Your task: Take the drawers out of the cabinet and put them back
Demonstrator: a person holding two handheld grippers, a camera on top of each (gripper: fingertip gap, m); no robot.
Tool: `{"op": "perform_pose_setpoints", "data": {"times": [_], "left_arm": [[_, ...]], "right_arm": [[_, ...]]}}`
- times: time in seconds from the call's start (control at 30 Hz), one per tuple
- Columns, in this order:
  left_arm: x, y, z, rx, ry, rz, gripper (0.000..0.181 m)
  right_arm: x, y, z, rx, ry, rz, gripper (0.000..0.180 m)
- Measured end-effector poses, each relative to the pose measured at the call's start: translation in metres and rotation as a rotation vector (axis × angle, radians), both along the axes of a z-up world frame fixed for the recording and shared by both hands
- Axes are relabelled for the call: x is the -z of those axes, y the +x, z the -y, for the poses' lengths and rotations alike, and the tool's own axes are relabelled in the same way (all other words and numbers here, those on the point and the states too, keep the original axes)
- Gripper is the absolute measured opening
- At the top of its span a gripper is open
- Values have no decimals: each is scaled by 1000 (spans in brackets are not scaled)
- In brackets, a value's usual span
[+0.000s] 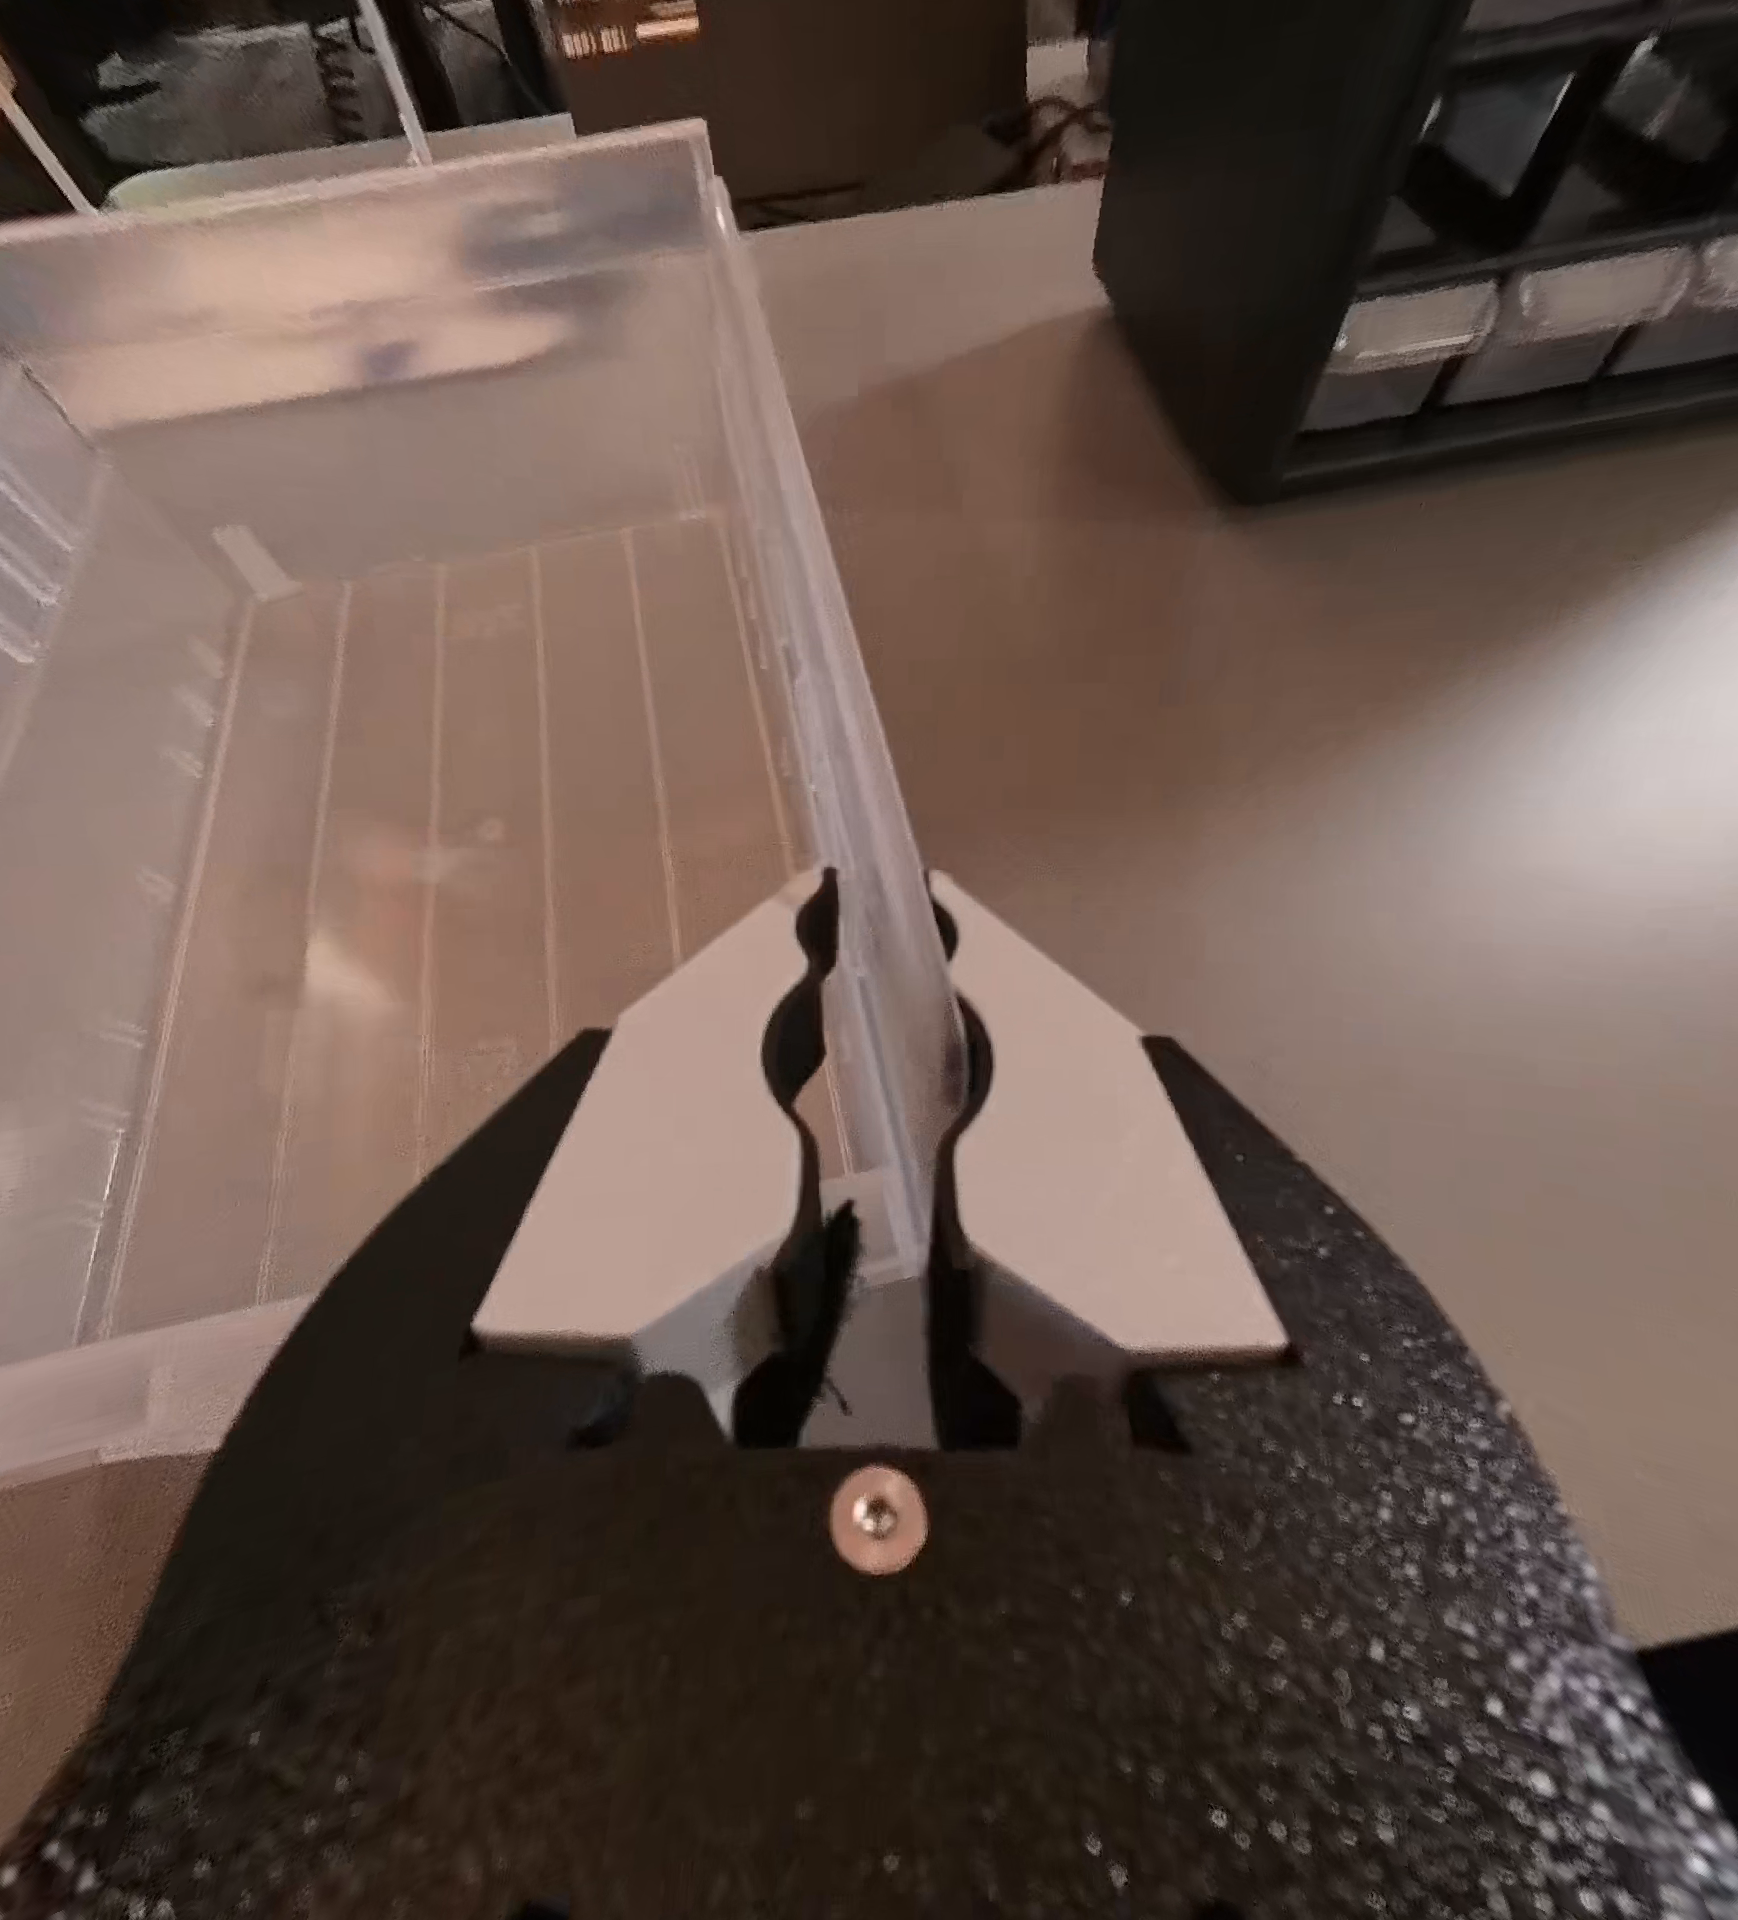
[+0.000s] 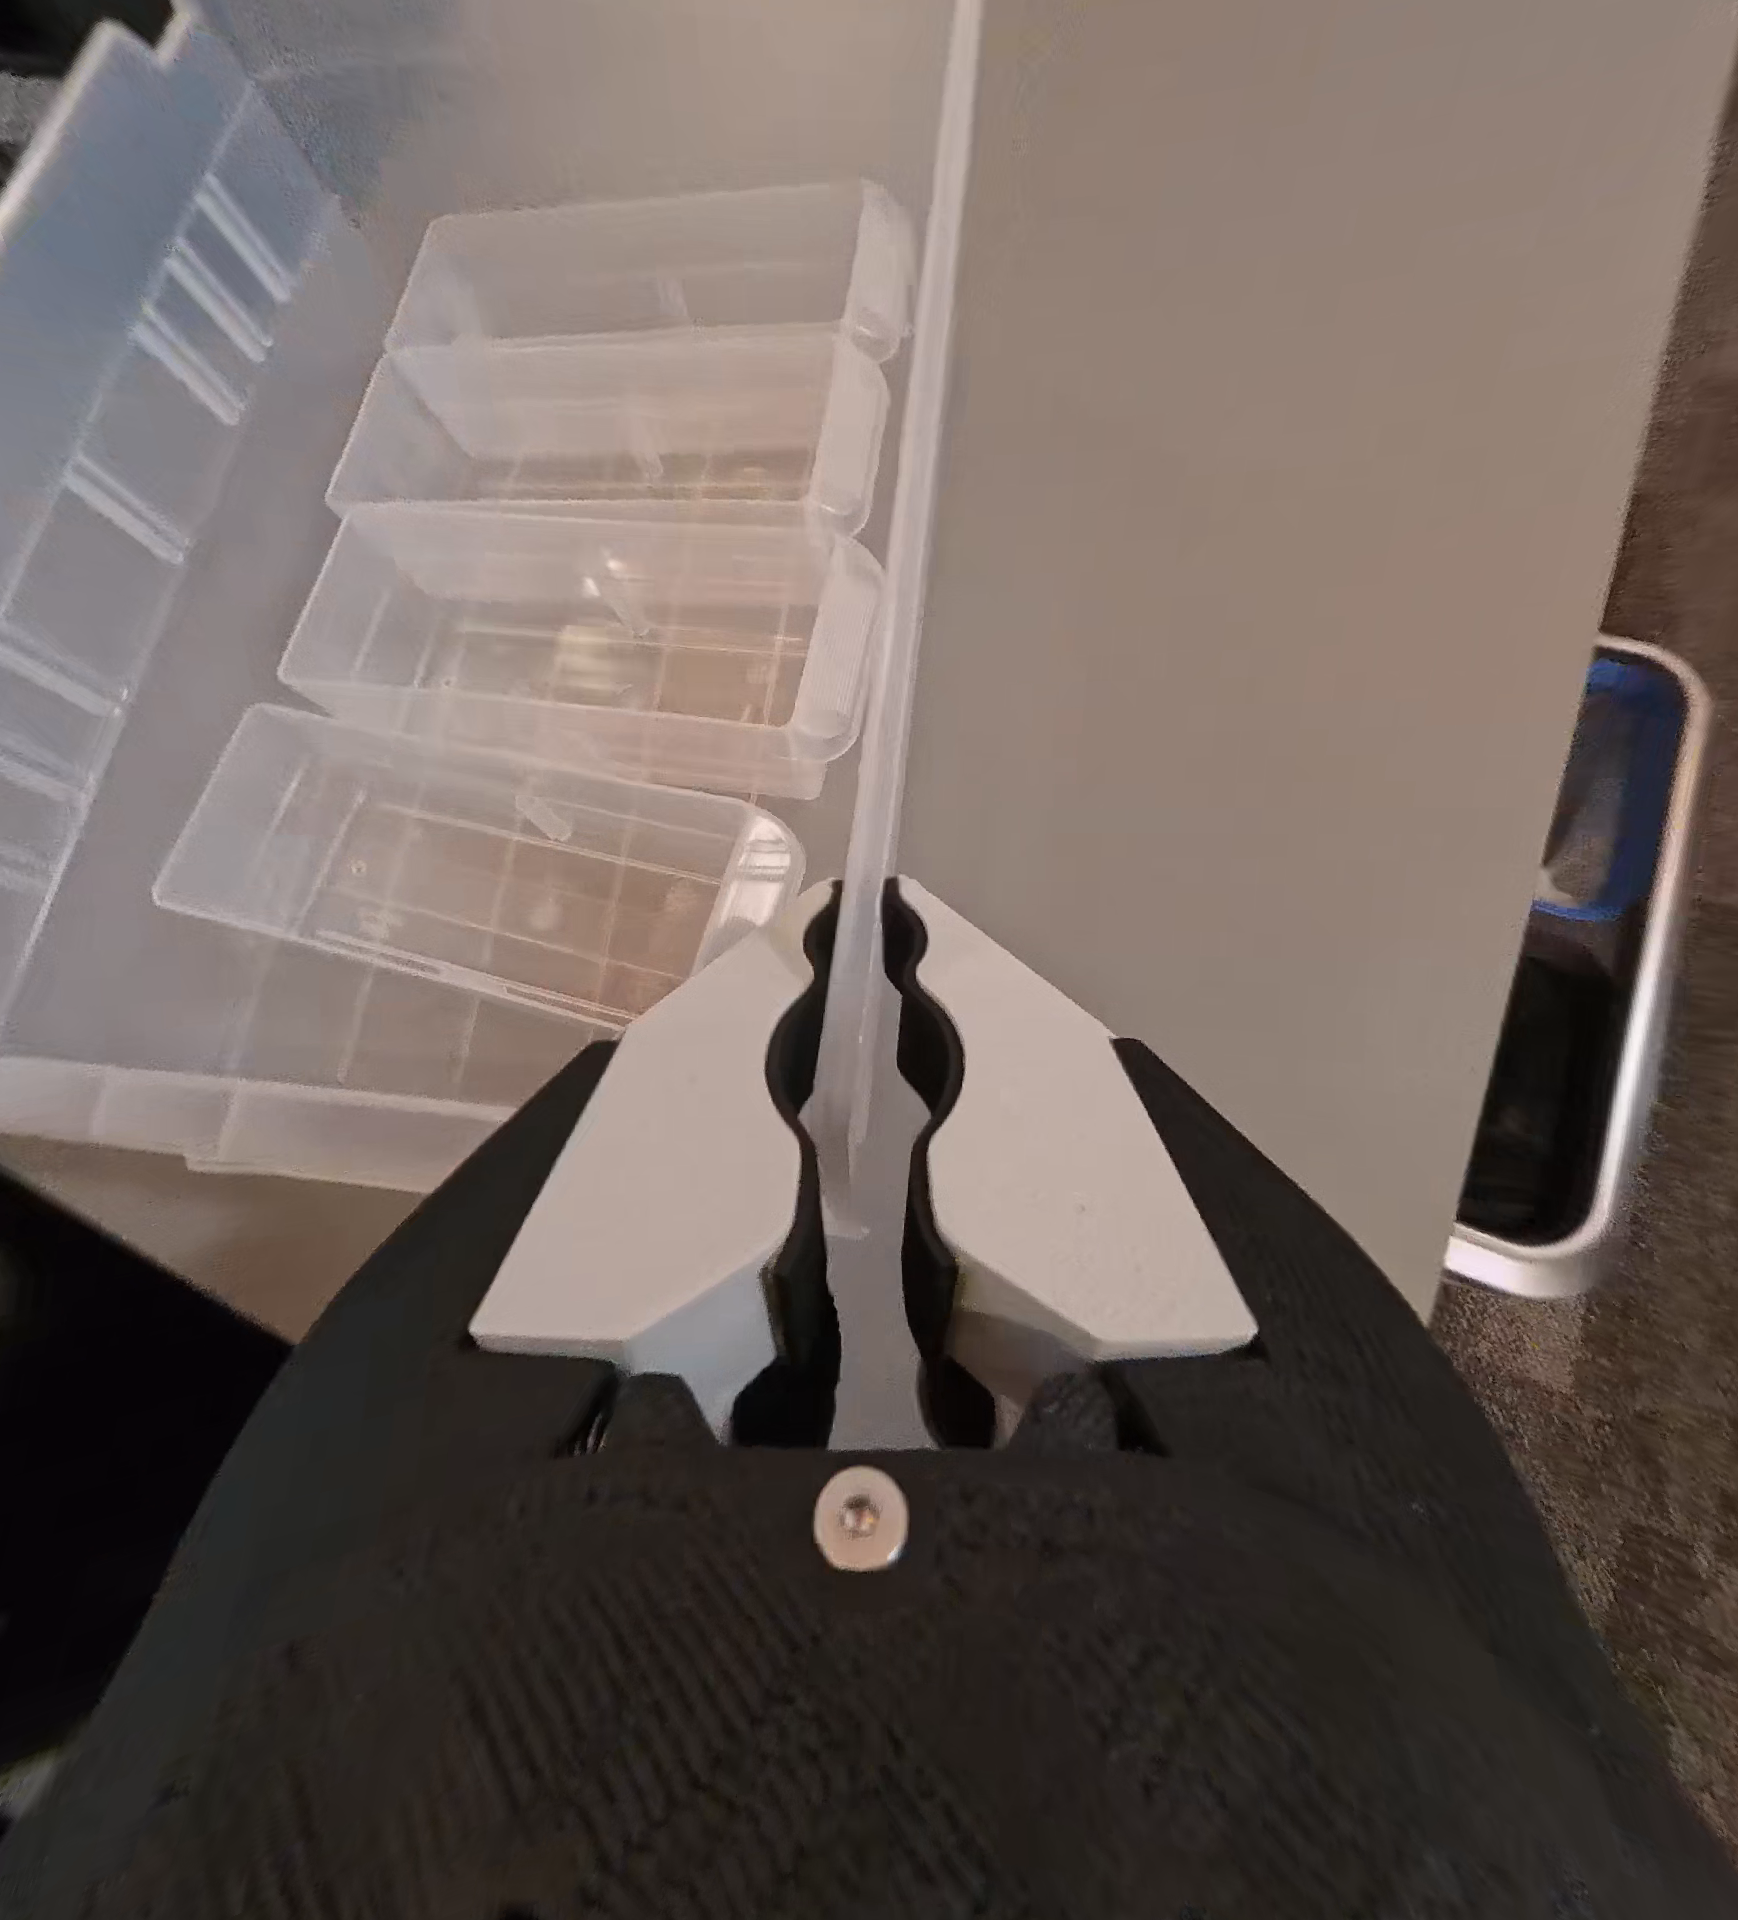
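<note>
Across the bench [image 1: 1260, 831], from left to right: a big clear drawer [image 1: 377, 831] sits empty, its right wall pinched between the left tongs [image 1: 880, 904], which are closed down to the wall's thickness near the drawer's near right corner. Grip is on thin, slick plastic at one corner only; my read is that lifting from here could let the drawer pivot or slip out of the pads, and squeezing harder could flex the wall. Far right in that view stands the dark cabinet [image 1: 1467, 260], well apart from the drawer, some small drawers seated in it and several slots above looking open. Right wrist view: another large clear tray [image 2: 65, 540] at left, then four small clear drawers [image 2: 553, 623] lying side by side, near to far. Right tongs [image 2: 860, 904] are likewise closed on a thin translucent edge [image 2: 912, 520] running away from the camera; whether that edge belongs to the same big drawer I cannot tell. The small drawers crowd just beside this edge, so any sideways swing could knock them. Bench edge lies right, carpet floor [image 2: 1727, 1351] beyond, with a white-rimmed bin [image 2: 1665, 935] below; a dropped drawer could go over.
</note>
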State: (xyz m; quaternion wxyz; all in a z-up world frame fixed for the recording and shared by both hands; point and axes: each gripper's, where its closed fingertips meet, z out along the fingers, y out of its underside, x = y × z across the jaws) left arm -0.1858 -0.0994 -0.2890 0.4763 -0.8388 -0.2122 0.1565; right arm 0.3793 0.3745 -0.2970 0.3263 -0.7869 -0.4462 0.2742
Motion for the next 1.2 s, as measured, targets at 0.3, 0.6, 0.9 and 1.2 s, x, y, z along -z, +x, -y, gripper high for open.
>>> {"op": "perform_pose_setpoints", "data": {"times": [0.3,0.6,0.9,1.2], "left_arm": [[-2,-15,18,-46,-43,-144,2],[-29,-14,36,-59,3,-212,4],[-48,-2,58,-76,54,-244,4],[-80,4,78,-31,122,-322,4]], "right_arm": [[-1,-21,16,-353,24,75,5],[0,-99,43,-594,9,41,4],[-1,-156,93,-765,-20,60,5],[-2,-245,159,-755,13,9,3]]}}
